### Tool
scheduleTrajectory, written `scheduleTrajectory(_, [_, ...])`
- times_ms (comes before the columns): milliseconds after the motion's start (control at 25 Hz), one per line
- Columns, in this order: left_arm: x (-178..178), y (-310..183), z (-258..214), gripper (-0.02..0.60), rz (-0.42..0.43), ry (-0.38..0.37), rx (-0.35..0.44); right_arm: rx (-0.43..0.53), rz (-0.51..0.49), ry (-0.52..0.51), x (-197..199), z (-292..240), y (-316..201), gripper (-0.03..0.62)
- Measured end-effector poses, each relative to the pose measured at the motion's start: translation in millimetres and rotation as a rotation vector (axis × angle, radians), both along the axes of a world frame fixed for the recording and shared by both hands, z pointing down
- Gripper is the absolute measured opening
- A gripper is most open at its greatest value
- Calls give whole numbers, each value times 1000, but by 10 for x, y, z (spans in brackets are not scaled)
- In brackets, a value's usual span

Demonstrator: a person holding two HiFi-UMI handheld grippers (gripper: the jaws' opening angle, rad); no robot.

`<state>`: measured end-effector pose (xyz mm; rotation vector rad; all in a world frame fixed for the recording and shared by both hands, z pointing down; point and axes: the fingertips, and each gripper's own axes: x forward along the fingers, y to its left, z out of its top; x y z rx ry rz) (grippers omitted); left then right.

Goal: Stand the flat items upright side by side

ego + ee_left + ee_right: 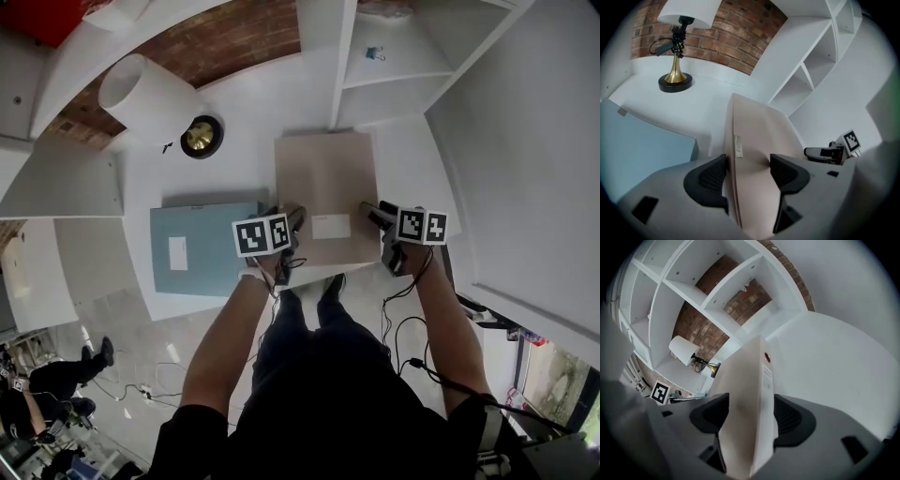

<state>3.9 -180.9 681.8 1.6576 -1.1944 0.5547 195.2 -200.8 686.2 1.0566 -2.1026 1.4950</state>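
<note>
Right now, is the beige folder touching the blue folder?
Apart. The left gripper view shows a strip of white tabletop between the blue folder and the beige folder.

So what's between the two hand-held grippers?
The flat beige cardboard folder with its white label; the head view shows it spanning between them.

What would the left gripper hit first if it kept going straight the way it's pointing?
The beige folder. Its near end sits between the left gripper's open jaws, so going on would push straight into it. Past it is only the white shelf top, though depth there is unclear.
</note>
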Motion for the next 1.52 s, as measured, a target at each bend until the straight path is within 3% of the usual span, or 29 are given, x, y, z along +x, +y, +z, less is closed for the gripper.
scheduleTrajectory(280, [52,-20,30,272,11,-46,-5,2,-50,19,-90,132,28,299])
scheduleTrajectory(720, [24,108,-280,272,87,-79,131,156,-72,57,-137,-198,213,290])
scheduleTrajectory(1240, [-16,178,-937,272,192,-120,392,610,-59,205,-182,-992,341,290])
scheduleTrajectory(1520, [65,266,-1058,268,359,-204,537,769,-58,337,-117,-1188,468,285])
